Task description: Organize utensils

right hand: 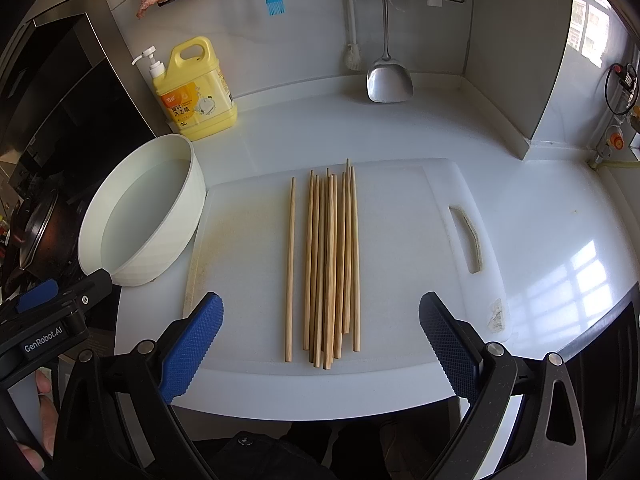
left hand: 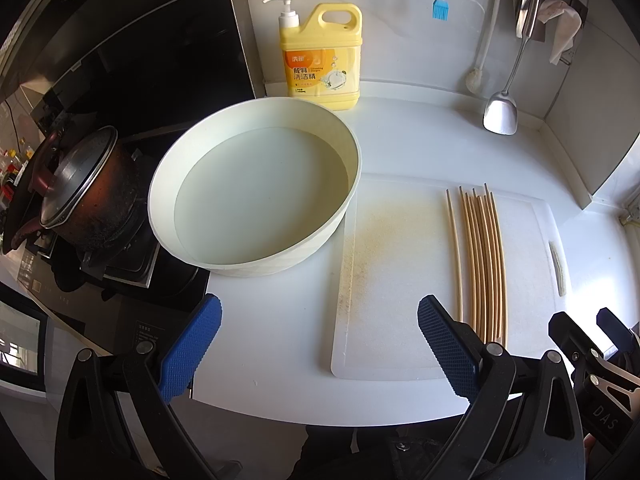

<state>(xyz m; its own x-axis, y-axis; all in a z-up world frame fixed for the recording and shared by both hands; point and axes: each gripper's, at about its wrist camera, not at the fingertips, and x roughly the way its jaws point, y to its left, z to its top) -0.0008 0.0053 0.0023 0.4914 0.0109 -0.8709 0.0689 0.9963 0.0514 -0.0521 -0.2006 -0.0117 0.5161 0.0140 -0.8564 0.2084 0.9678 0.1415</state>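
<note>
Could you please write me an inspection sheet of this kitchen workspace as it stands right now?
Surface: white counter, sunlit at right; white cutting board, brownish stain at its left edge.
Job's things: chopsticks lie lengthwise on the board, one apart at left.
Clutter: basin with water; detergent jug.
Grippers: left gripper and right gripper, jaws apart, holding nothing.
Cables: nothing seen on the counter.
Surroundings: pot on stove; spatula and blue brush hang on wall.

Yellow detergent jug (right hand: 195,90) behind water-filled white basin (right hand: 141,214); lidded pot (left hand: 86,190) on stove.
</note>
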